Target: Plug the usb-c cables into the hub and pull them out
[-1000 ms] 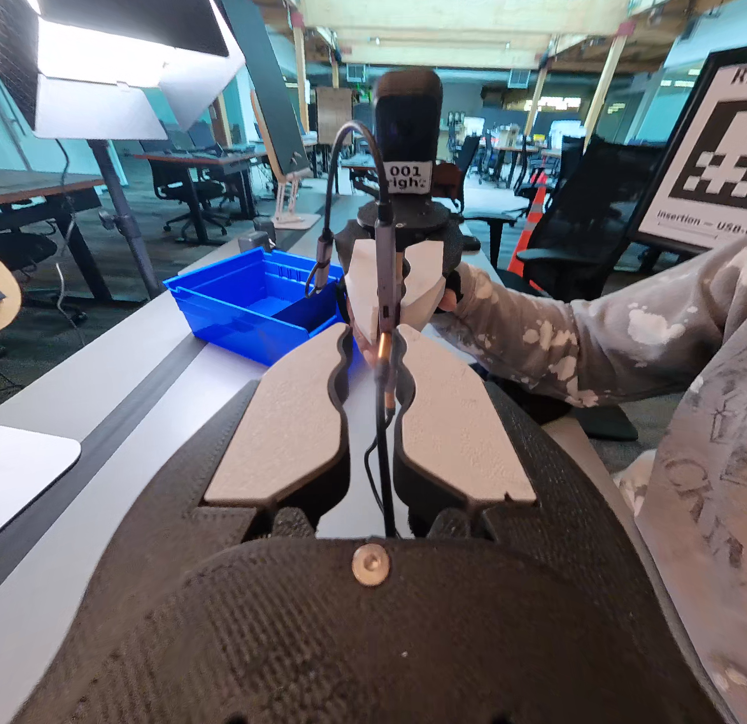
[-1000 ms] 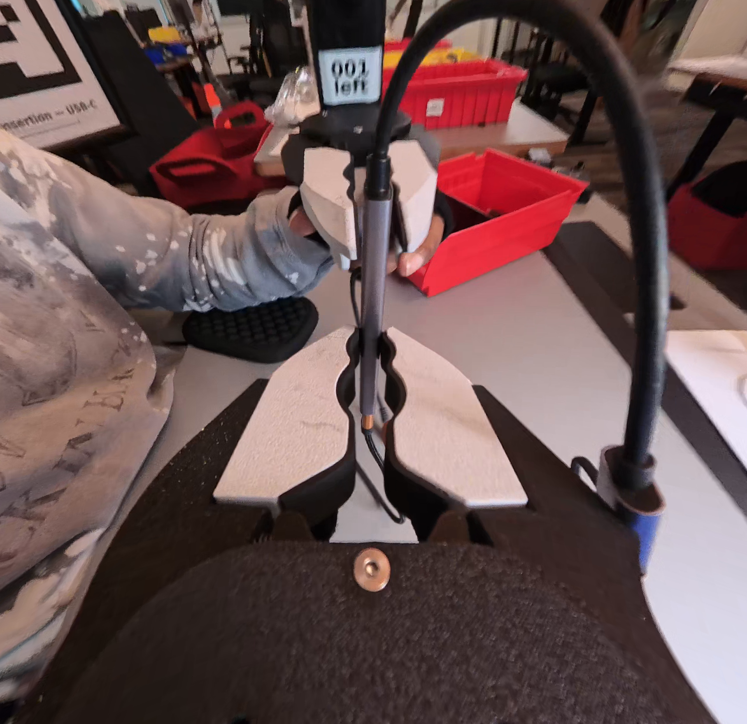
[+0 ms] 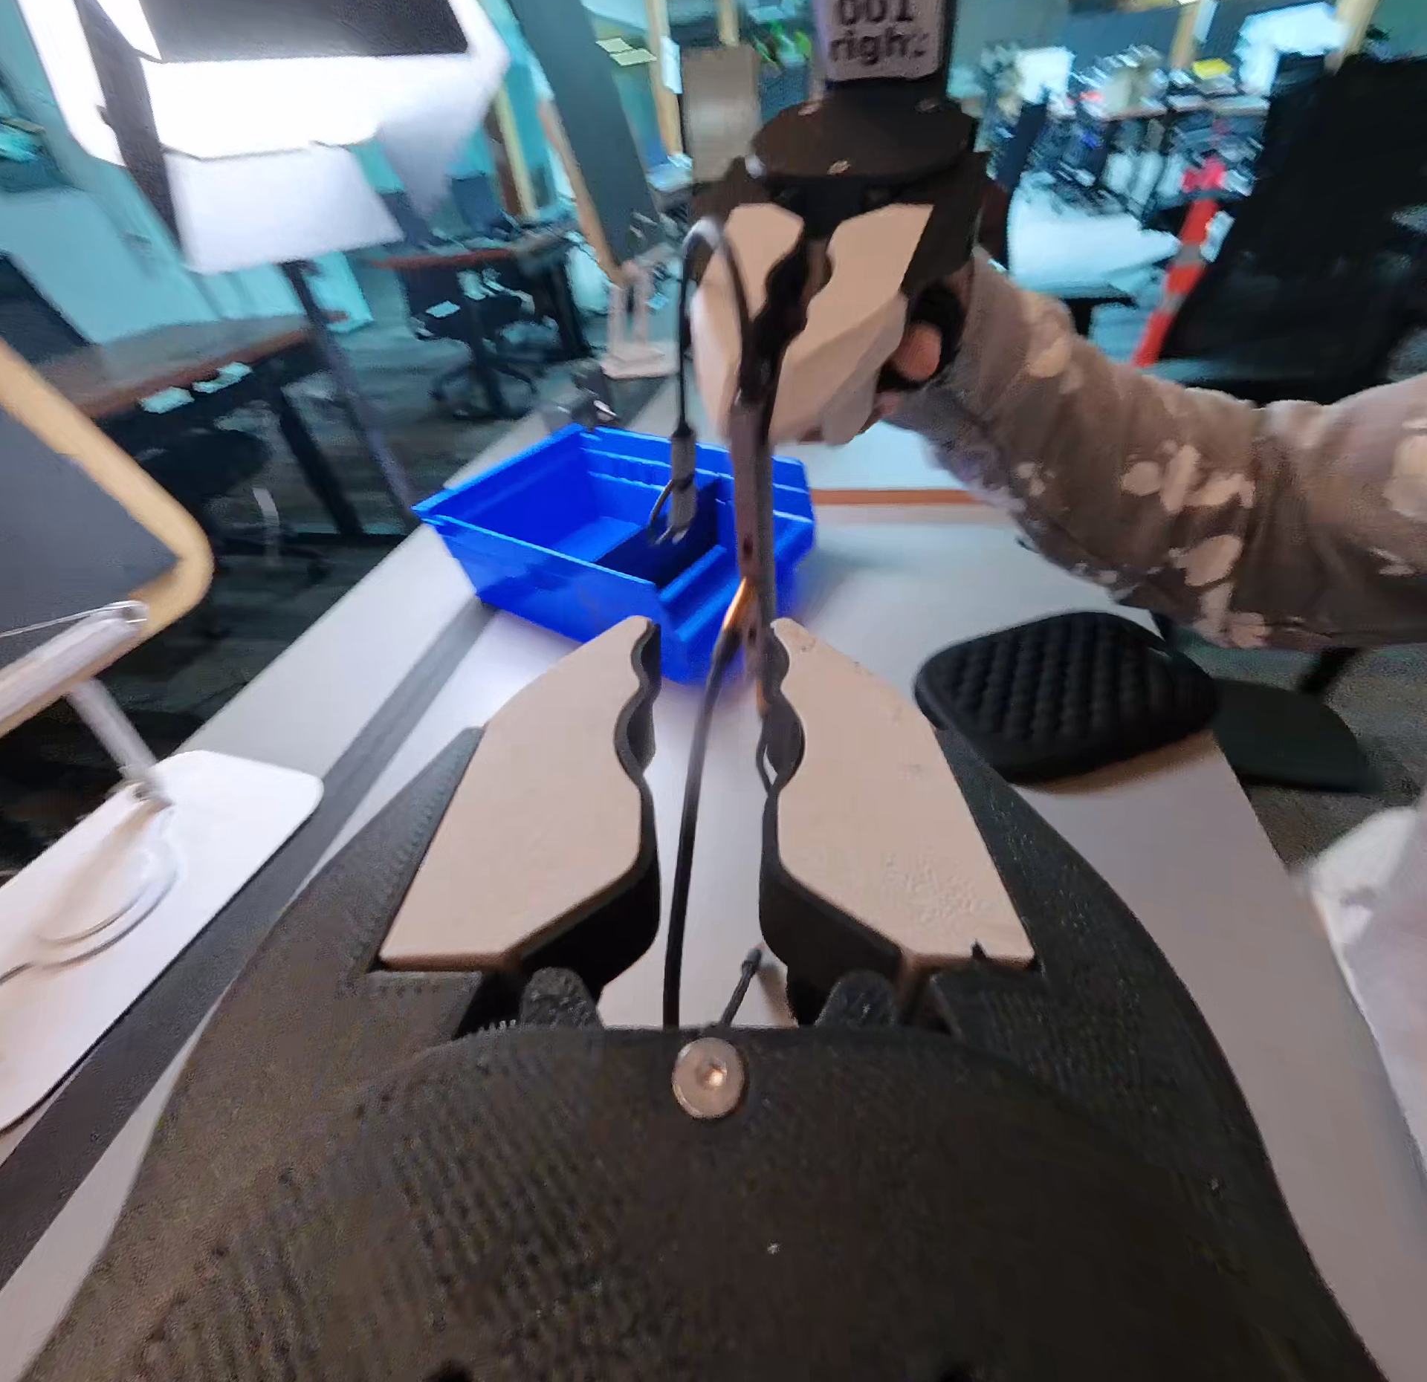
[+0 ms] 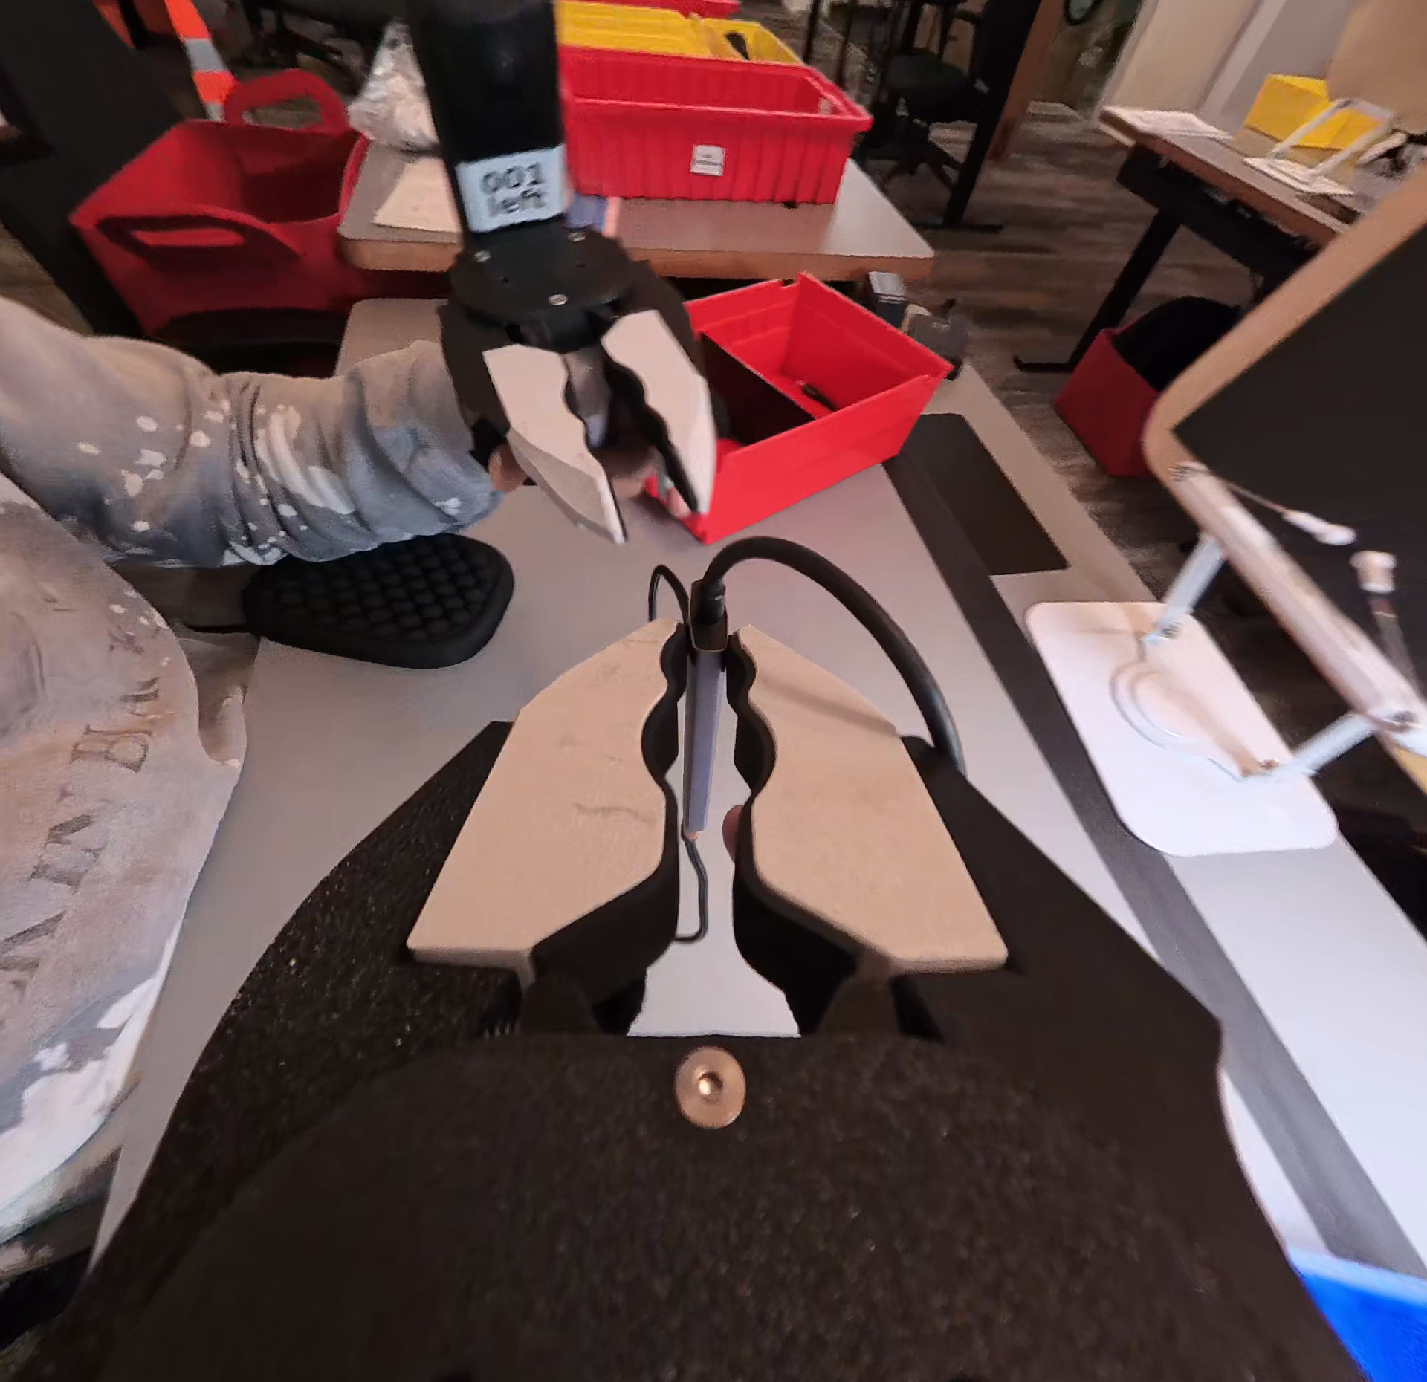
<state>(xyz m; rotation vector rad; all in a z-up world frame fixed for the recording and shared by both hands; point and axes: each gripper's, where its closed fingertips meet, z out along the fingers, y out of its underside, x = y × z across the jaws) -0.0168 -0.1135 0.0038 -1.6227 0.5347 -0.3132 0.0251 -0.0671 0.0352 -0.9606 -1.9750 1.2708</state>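
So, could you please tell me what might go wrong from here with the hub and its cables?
1. The left gripper is open and the thin cable runs loose between its fingers; closing now could pinch the wire rather than a plug.
2. The right gripper clamps the slim hub by its narrow sides, so the thick cable arcing off its far end might twist it.
3. The left wrist view is blurred, so aiming may be off.

Open workshop: grey table (image 4: 587,565), office chairs (image 3: 479,326), bright softbox light (image 3: 255,110).
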